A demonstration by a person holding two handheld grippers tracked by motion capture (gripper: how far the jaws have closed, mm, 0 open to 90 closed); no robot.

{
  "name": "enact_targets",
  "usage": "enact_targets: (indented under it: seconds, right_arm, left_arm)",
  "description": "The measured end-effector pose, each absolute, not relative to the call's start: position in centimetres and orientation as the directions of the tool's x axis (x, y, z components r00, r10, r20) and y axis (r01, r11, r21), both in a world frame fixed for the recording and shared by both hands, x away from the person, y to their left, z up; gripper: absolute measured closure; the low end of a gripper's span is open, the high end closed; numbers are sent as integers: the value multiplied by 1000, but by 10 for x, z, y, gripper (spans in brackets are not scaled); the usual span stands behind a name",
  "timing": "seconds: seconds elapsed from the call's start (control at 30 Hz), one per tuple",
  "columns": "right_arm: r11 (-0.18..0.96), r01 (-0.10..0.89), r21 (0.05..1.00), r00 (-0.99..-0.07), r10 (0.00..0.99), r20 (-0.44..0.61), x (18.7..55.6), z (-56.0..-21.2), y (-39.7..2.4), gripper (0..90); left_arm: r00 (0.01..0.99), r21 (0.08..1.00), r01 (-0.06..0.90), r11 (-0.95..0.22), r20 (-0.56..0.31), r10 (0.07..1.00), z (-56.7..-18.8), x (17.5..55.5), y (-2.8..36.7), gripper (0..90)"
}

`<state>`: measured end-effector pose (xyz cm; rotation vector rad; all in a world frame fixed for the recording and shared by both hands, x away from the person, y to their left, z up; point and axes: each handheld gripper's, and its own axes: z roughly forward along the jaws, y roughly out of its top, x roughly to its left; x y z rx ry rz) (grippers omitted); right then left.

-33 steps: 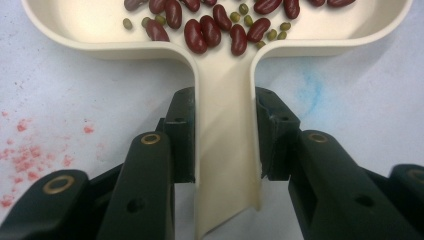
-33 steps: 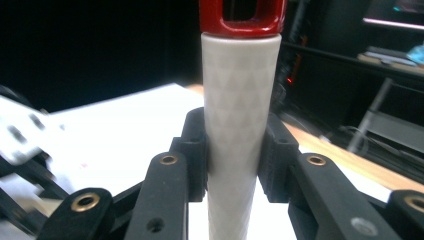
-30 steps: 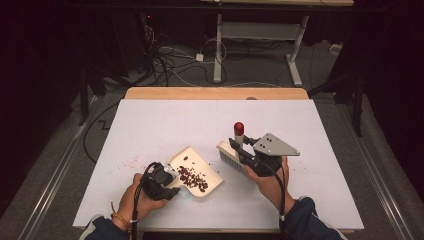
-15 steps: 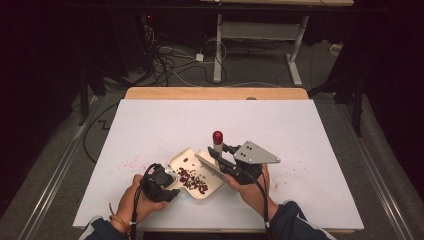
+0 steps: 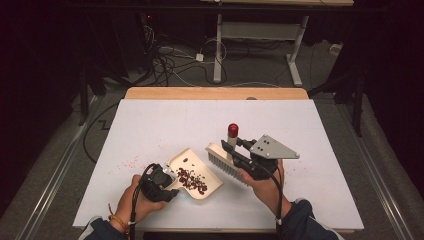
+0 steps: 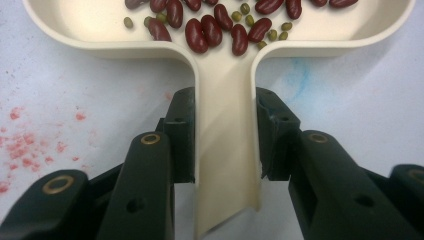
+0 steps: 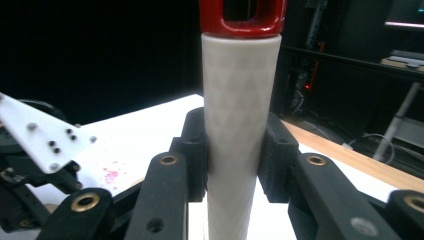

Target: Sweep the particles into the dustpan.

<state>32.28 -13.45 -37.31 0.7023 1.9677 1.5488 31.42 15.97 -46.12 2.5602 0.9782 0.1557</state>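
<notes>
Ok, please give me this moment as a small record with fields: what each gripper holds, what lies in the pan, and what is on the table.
left gripper: shut on the dustpan's handle
dustpan: cream, resting on the table, open side toward the brush
contents: red beans and small green beans in the pan
right gripper: shut on the brush handle
brush: white handle with red cap, bristle head just right of the pan
table: white top, faint red stains left of the pan
</notes>
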Motion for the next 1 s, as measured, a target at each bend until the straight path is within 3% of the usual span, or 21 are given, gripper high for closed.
enact_targets:
  seconds: [1.0]
  right_arm:
    - [178,87,980,-688,723,-70,341,-364,-170,701]
  left_arm:
    - [725,443,636,-632,-62,686,-466,320,171,632]
